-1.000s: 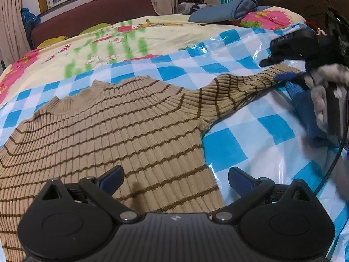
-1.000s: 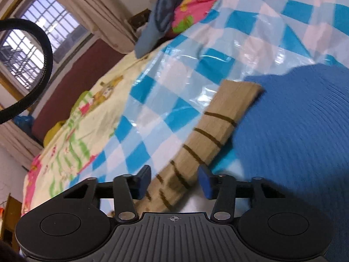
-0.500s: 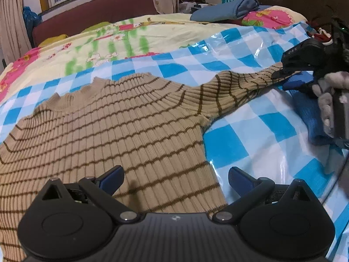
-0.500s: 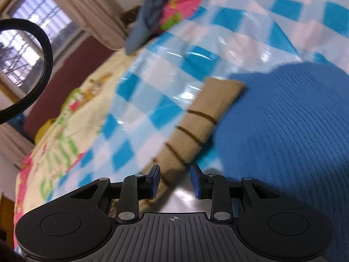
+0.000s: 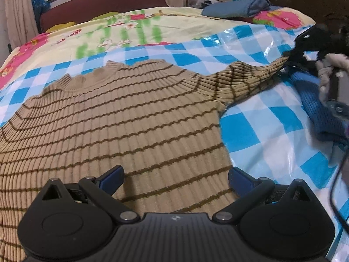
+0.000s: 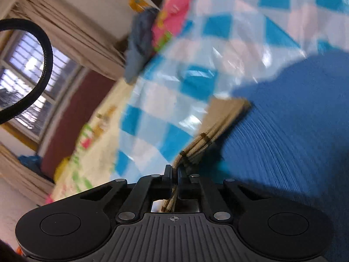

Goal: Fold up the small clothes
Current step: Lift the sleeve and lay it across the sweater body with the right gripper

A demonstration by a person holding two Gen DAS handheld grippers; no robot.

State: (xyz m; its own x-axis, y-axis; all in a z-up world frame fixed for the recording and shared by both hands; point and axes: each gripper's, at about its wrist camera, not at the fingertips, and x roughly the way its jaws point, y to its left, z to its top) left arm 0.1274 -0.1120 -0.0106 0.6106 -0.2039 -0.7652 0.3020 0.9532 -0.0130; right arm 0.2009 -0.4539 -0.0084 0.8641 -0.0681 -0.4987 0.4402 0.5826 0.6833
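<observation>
A tan ribbed sweater with brown stripes point(image 5: 122, 118) lies flat on the blue-and-white checked sheet point(image 5: 257, 131). Its right sleeve point(image 5: 244, 78) stretches toward the far right. My left gripper point(image 5: 174, 178) is open and hovers just over the sweater's lower hem. My right gripper point(image 6: 174, 172) is shut on the sleeve point(image 6: 209, 135) near the cuff; it also shows in the left wrist view point(image 5: 305, 48), lifting the cuff end off the sheet.
A blue knitted garment point(image 5: 316, 104) lies right beside the sleeve's end; it fills the right of the right wrist view point(image 6: 294, 131). Folded blue cloth point(image 5: 240, 6) and a pink pillow point(image 5: 281, 17) sit at the bed's far side. A black cable point(image 5: 336, 174) hangs at right.
My right gripper closed on the sleeve near the cuff and pulled it taut, raising it off the sheet. My left gripper stayed open over the hem.
</observation>
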